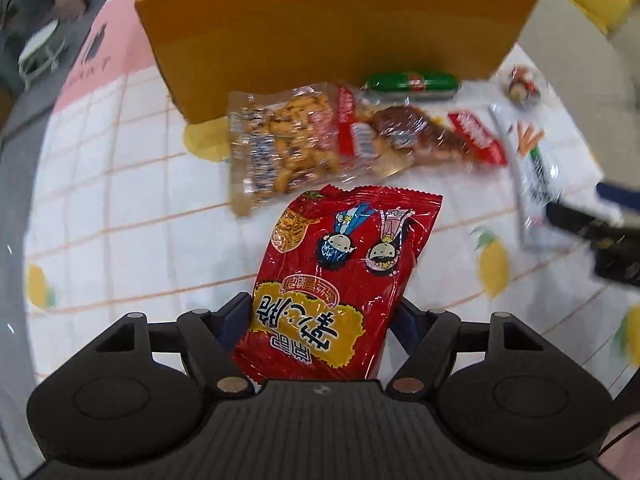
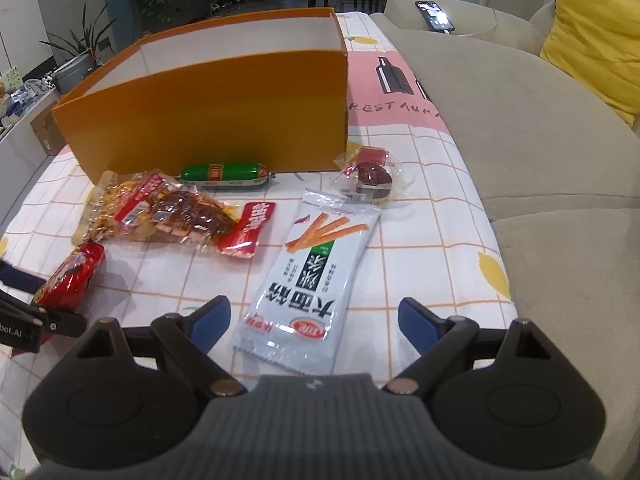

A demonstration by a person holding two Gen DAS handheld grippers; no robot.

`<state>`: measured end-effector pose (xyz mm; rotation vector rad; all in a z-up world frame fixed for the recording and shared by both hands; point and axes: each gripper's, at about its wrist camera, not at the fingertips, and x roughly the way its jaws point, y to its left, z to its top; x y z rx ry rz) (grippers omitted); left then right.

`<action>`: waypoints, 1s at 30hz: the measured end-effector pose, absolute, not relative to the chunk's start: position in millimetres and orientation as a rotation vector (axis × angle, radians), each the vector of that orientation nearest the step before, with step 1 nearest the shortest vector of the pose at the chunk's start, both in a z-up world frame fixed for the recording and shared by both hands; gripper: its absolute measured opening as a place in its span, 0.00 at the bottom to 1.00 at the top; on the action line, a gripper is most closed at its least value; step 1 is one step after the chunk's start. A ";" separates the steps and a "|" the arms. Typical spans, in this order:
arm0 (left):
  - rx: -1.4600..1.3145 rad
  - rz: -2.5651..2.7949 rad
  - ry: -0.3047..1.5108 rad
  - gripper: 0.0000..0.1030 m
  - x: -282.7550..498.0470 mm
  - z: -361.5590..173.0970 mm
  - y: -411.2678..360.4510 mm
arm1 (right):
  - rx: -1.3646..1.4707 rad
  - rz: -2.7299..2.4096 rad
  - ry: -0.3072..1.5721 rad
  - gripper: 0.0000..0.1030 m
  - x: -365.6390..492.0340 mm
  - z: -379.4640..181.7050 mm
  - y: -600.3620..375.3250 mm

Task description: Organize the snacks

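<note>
My left gripper (image 1: 320, 320) is shut on a red snack packet (image 1: 340, 272) with cartoon figures, held above the tablecloth; the packet also shows in the right wrist view (image 2: 72, 276). My right gripper (image 2: 314, 322) is open, its blue fingers on either side of the near end of a white snack packet (image 2: 312, 284) lying flat. An orange box (image 2: 208, 120) stands open at the back. In front of it lie a green sausage (image 2: 224, 174), a clear bag of brown snacks (image 2: 168, 212), and a small wrapped sweet (image 2: 370, 176).
The table has a checked cloth with lemon prints (image 2: 420, 240). A beige sofa (image 2: 540, 152) runs along the right edge, with a yellow cushion (image 2: 592, 40) and a phone (image 2: 434, 16) on it. Plants and shelves stand far left.
</note>
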<state>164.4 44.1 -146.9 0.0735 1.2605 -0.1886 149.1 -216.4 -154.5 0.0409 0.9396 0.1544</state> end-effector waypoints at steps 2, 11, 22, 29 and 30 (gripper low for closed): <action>0.040 -0.183 1.252 0.84 165.5 -147.8 38.6 | 0.050 0.154 0.947 0.85 154.4 -156.9 -216.3; 0.178 -0.219 1.147 0.91 158.7 -148.7 32.8 | 0.072 0.179 0.953 0.86 168.9 -166.0 -214.5; 0.157 -0.228 1.115 0.96 159.6 -162.2 36.8 | 0.087 0.156 0.961 0.86 183.0 -178.4 -211.7; 0.149 -0.210 1.106 0.87 159.0 -160.0 33.1 | -0.015 0.139 0.924 0.71 184.4 -180.8 -201.1; 0.147 -0.204 1.105 0.85 159.0 -159.7 32.4 | -0.019 0.144 0.919 0.66 184.1 -180.3 -200.7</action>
